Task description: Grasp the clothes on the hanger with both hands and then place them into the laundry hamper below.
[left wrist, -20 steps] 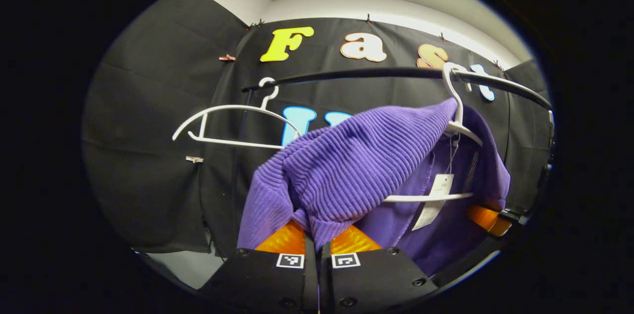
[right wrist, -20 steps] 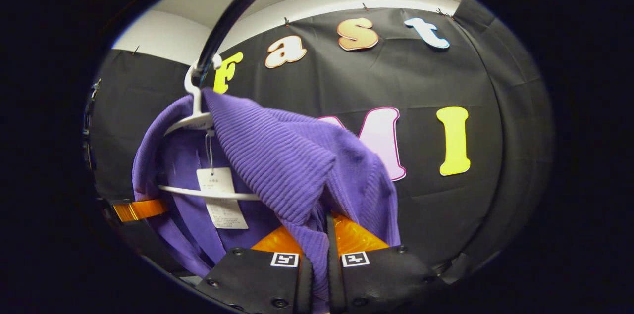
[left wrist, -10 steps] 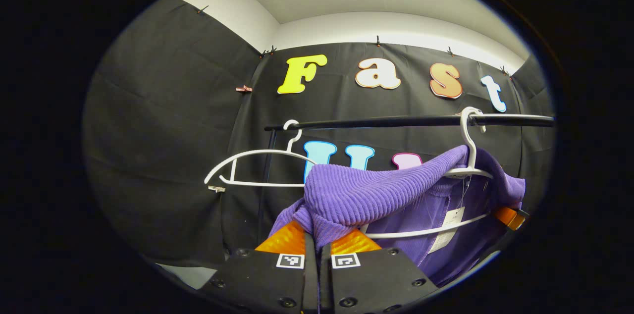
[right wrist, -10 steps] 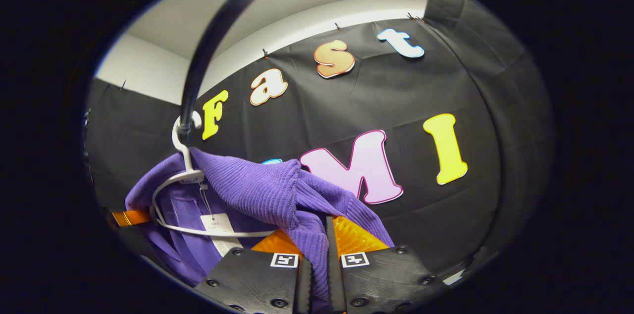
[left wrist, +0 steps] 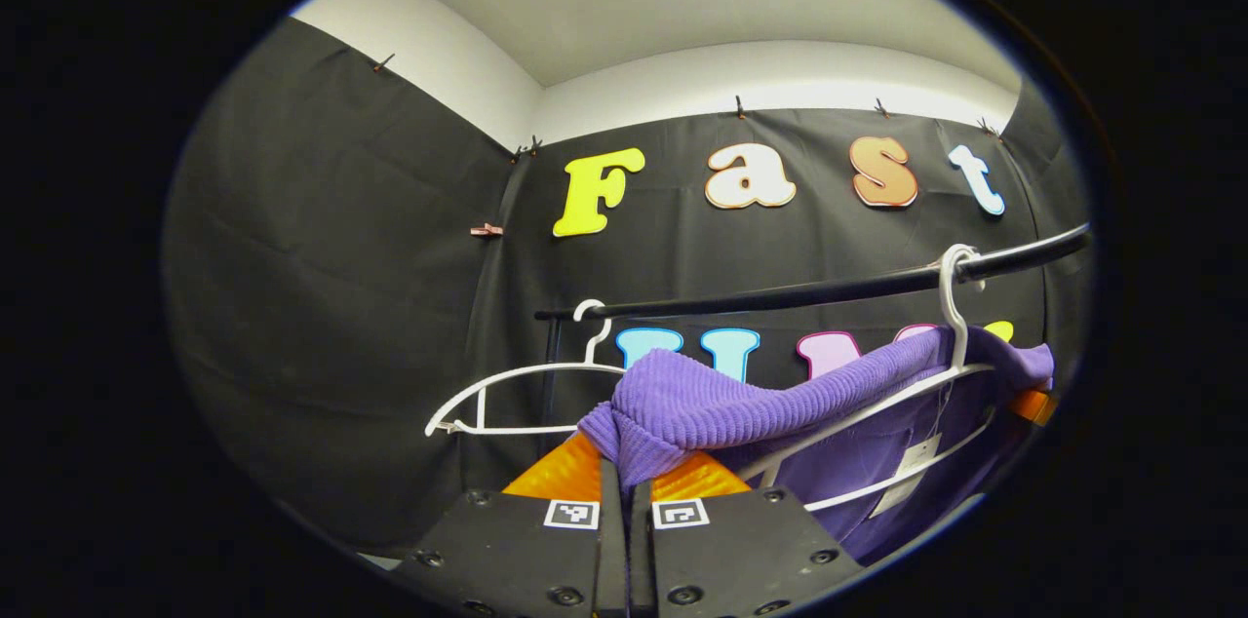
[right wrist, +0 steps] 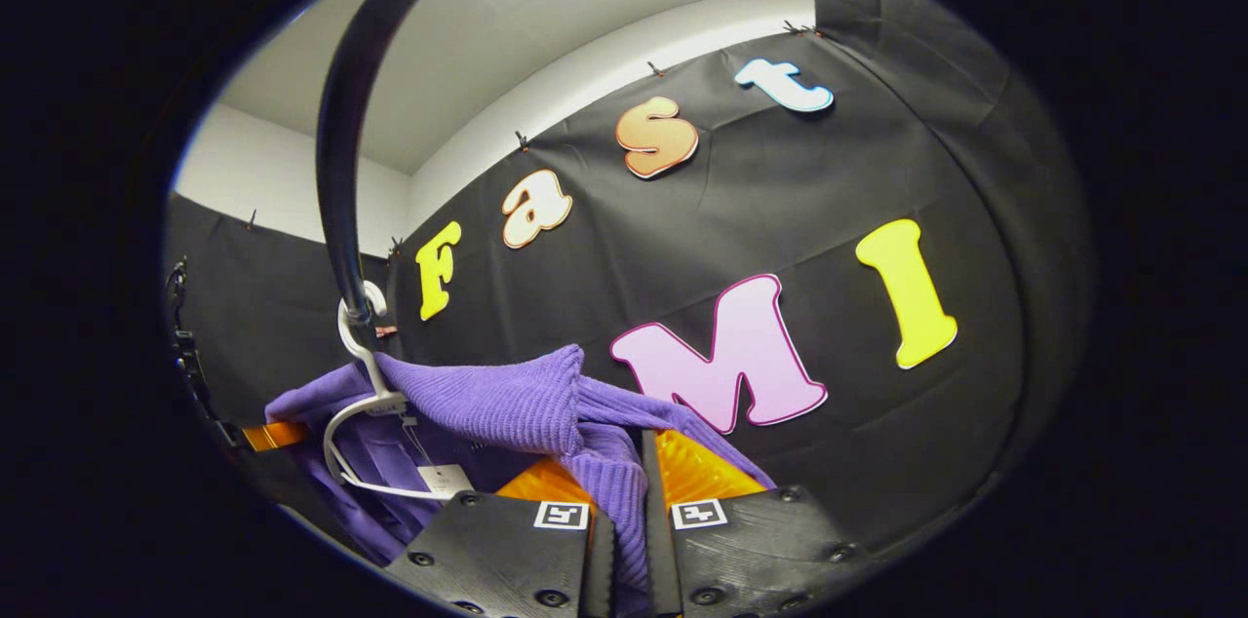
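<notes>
While the purple sweater (left wrist: pixel 741 404) is draped over the white hanger (left wrist: pixel 951 345) at 3 o'clock in the left gripper view, it is pinched on 2 sides: the left gripper (left wrist: pixel 624 477) is clamped on 1 fold, the right gripper (right wrist: pixel 624 482) on another. The hanger is hooked on the black rail (left wrist: pixel 829 289). A snag is judged likely if the knit is pulled down unevenly, and the hanger could be dragged off. An empty hanger (left wrist: pixel 517 394) is seen at 9 o'clock. The hamper's position cannot be told.

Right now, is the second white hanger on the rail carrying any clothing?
No, in the left gripper view the second white hanger hangs bare on the rail, left of the purple sweater.
</notes>
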Demonstrator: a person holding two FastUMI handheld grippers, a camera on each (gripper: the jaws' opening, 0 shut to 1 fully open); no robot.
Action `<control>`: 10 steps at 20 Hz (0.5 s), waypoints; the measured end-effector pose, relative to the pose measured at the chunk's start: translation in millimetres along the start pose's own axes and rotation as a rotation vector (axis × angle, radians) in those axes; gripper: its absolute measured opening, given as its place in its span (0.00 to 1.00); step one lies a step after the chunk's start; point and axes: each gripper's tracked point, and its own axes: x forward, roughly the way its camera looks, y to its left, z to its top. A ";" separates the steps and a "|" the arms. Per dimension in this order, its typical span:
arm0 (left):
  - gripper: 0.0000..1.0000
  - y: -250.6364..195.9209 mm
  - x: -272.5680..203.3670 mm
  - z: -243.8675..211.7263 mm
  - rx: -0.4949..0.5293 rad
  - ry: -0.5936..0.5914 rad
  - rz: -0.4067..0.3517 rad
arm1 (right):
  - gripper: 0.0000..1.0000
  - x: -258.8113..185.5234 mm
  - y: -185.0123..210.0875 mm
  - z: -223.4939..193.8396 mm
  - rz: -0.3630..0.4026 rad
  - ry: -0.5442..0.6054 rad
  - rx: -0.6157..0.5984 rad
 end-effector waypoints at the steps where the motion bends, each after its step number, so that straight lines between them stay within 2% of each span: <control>1: 0.06 -1.0 1.2 -2.9 0.002 0.004 0.002 | 0.17 0.7 -1.5 -4.8 0.007 0.001 0.008; 2: 0.06 -1.3 3.3 -5.4 0.008 0.008 0.001 | 0.12 0.8 -2.1 -8.6 0.016 0.005 0.016; 3: 0.06 -1.4 4.1 -5.5 0.020 0.011 0.001 | 0.17 2.6 -2.5 -11.0 0.029 0.011 0.036; 5: 0.06 0.7 7.6 0.6 0.040 0.003 0.004 | 0.17 10.7 -1.4 -5.5 0.076 0.017 0.121; 8: 0.06 -2.4 14.6 15.9 0.049 -0.035 -0.029 | 0.16 15.9 -1.4 2.7 0.187 0.056 0.220; 9: 0.07 -4.3 19.0 14.4 0.049 -0.024 -0.048 | 0.12 18.7 -1.5 1.8 0.223 0.092 0.248; 10: 0.07 -5.2 23.4 8.8 0.044 -0.006 -0.066 | 0.16 20.1 -1.6 1.0 0.263 0.122 0.268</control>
